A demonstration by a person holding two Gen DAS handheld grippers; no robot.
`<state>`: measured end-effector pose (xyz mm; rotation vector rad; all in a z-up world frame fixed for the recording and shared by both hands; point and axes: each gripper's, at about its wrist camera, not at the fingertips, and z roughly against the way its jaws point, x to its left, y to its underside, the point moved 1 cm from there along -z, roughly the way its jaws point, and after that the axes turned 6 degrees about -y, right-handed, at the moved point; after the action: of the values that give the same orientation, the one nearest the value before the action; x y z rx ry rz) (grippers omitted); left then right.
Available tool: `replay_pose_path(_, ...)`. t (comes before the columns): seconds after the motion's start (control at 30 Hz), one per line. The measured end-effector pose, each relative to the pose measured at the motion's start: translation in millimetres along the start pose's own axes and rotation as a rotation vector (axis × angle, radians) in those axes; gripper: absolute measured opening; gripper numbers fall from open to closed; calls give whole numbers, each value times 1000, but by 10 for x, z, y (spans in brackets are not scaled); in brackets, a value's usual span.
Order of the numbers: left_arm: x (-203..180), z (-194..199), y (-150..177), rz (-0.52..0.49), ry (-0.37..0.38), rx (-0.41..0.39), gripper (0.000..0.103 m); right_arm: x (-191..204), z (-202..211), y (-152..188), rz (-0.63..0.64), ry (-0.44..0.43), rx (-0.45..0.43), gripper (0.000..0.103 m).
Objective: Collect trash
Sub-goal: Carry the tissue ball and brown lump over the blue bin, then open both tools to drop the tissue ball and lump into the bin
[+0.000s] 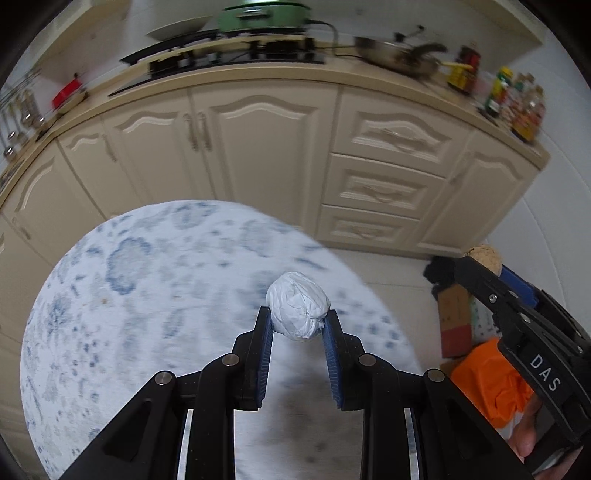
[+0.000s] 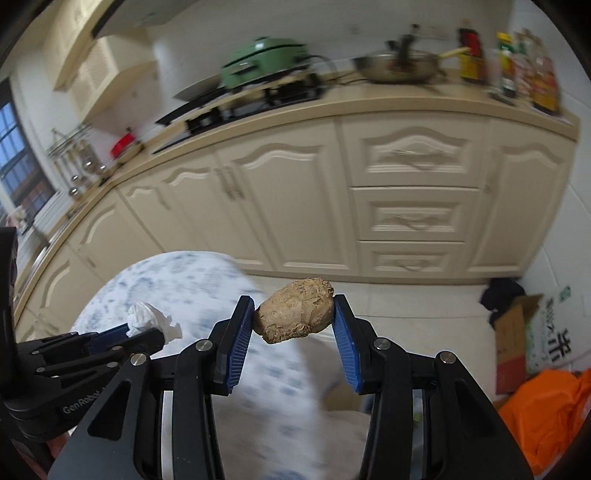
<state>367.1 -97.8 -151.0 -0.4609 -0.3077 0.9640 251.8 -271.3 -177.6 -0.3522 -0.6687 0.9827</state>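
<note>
- Two hand-held grippers are seen, each clamped on one piece of trash, so two pieces are counted in all.
- The left hand-held gripper [image 1: 300, 325] is closed on a white paper wad [image 1: 297, 311], pinched between its two blue pads at the very tips.
- The right hand-held gripper [image 2: 294, 314] is closed on a brown crumpled lump [image 2: 295, 312], likewise gripped at the fingertips, with both pads touching its sides.
- Both pieces are held in the air above a round table covered by a blue-and-white patterned cloth [image 1: 147, 280] (the background is blurred).
- Only in the right wrist view are a window [image 2: 14, 162] at the far left and printing on a cardboard box [image 2: 517, 332] shown; the left gripper with its white wad [image 2: 147, 319] is seen there from the side.
- Only in the left wrist view is the brown lump [image 1: 484, 256] seen from behind the right gripper.
- In both views one green lidded pan [image 1: 262, 16], one steel wok [image 1: 400, 55], one orange bag [image 2: 550, 417] on the floor and a row of bottles on the kitchen counter [image 1: 258, 72] are shown.
</note>
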Motion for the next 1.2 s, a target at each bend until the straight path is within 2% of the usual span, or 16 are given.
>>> replay_pose_path(0.23, -1009, -28, -15, -135, 53, 14, 23, -857, 392, 155, -101, 85, -13, 44)
replay_pose_path(0.43, -1770, -290, 61, -234, 108, 68, 24, -1556, 599, 390, -186, 175, -1, 44)
replay_pose_path(0.5, -2001, -400, 91, -270, 100, 83, 24, -1756, 623, 477, -214, 195, 15, 44)
replay_pose_path(0.6, -2213, -569, 105, -284, 105, 129, 29, -1977, 634, 585, -247, 225, 45, 44)
replay_pose_path(0.63, -2293, -617, 112, -281, 105, 150, 37, -2039, 640, 615, -253, 233, 50, 44)
replay_pose_path(0.67, -2348, -662, 123, -279, 103, 170, 46, -2084, 639, 636, -258, 238, 53, 44)
replay_pose_path(0.77, -2443, -727, 132, -294, 77, 159, 57, -2171, 650, 702, -263, 246, 66, 44)
replay_pose_path(0.8, -2464, -749, 130, -305, 52, 157, 57, -2180, 647, 717, -262, 248, 68, 44)
replay_pose_path(1.07, -2407, -802, 165, -288, 8, 175, 57, -2056, 410, 838, -231, 223, 156, 44)
replay_pose_path(1.2, -2261, -746, 195, -268, 9, 172, 57, -1912, 285, 852, -207, 156, 203, 45)
